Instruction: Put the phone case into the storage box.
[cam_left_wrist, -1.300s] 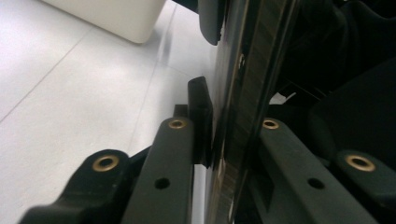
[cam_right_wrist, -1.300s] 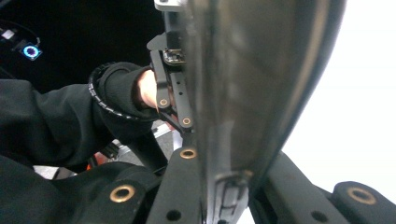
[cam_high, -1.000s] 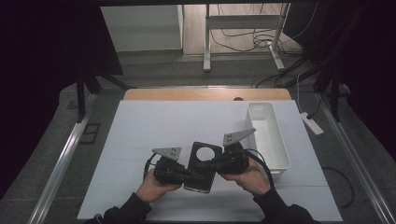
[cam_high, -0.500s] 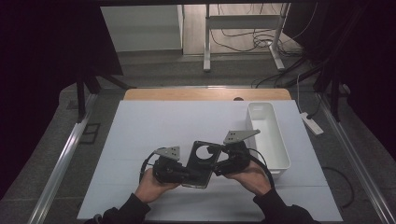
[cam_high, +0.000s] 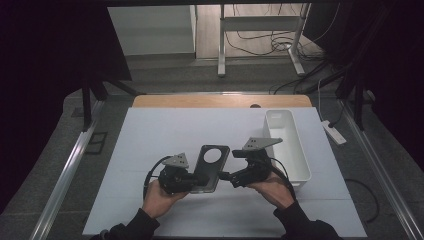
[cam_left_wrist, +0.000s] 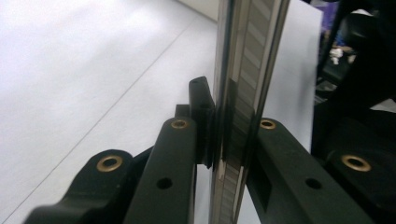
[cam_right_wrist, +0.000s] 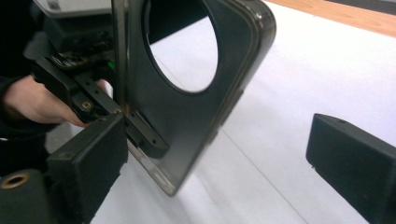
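Note:
A dark phone case (cam_high: 212, 165) with a large round hole hangs just above the white table (cam_high: 150, 140), near its front. My left gripper (cam_high: 200, 179) is shut on the case's lower left edge. In the left gripper view the case (cam_left_wrist: 247, 70) stands edge-on, pinched between the two jaws of my left gripper (cam_left_wrist: 229, 135). My right gripper (cam_high: 225, 176) sits close to the case's right side. Its jaws have just been opening. In the right gripper view my right gripper (cam_right_wrist: 219, 149) stands wide open, with the case (cam_right_wrist: 187, 112) near its left jaw and no pad pressing on it.
A white oblong bin (cam_high: 287, 145) stands on the table's right side, just beyond my right hand. A wooden strip (cam_high: 220, 101) runs along the far edge. Metal rails flank the table, and cables lie on the floor behind.
The right gripper's jaws have opened off the case, which both grippers held a second ago. The case stays in the left gripper. Neither hand has shifted much.

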